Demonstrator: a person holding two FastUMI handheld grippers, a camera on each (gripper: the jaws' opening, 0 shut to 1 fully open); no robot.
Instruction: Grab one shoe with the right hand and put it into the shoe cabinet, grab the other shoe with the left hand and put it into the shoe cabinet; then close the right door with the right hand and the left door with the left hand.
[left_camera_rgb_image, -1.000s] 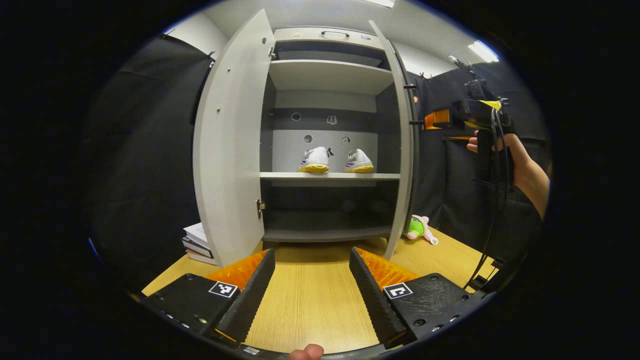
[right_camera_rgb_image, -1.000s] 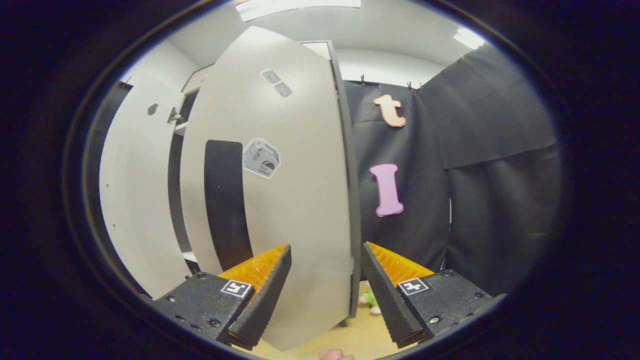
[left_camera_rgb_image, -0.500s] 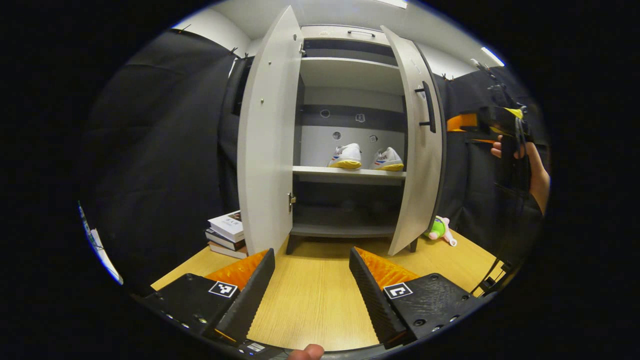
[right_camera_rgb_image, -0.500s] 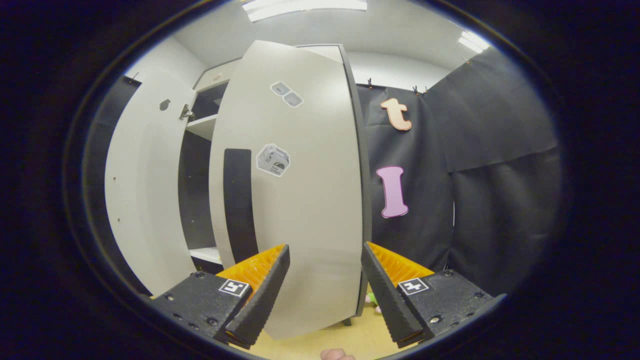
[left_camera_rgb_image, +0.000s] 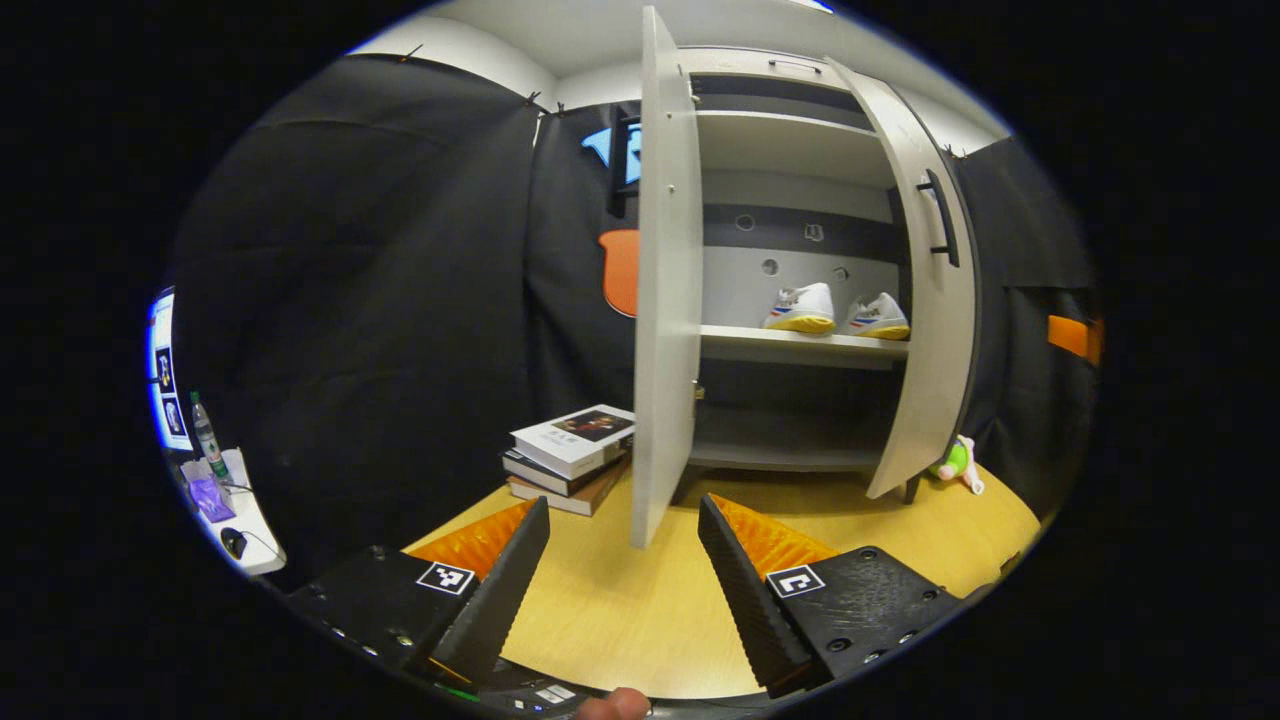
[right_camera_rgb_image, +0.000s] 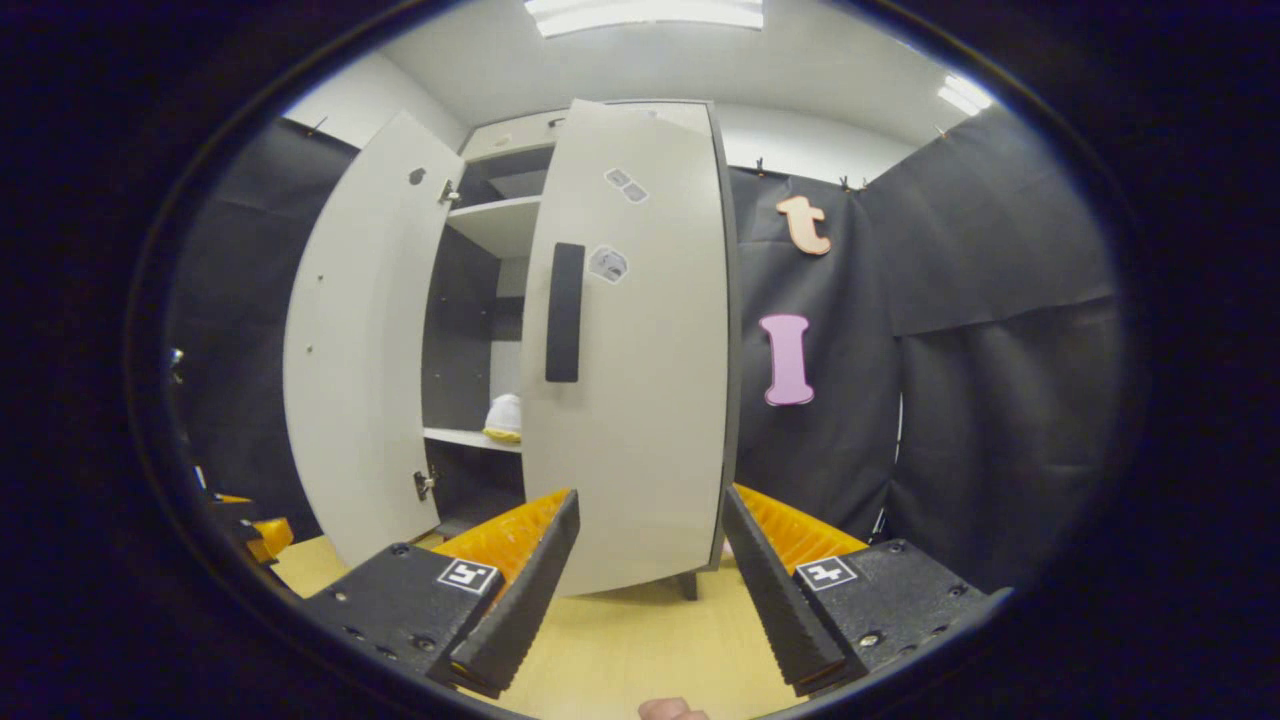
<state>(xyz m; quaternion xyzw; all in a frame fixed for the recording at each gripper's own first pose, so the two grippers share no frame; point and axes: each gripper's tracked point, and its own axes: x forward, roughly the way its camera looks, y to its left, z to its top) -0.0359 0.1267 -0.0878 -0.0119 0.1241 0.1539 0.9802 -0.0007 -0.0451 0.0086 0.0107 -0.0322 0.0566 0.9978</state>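
Two grippers are hanging apart-jawed and empty: left gripper with the left door edge-on at twelve o'clock; right gripper facing the right door, part-swung, at twelve. Both panels are looking stiff and light-swinging, best pushed flat near the handle. Farther in, both shoes are sitting mid-shelf in the shoe cabinet, at one o'clock of the left gripper.

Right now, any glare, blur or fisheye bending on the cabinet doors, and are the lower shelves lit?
Left gripper view: sharp, no glare; the pale grey left door stands nearly straight, the pale grey right door bows, and the bay under the white shoes is dark. Right gripper view: sharp; both doors bulge, and ceiling strip lights flare white.
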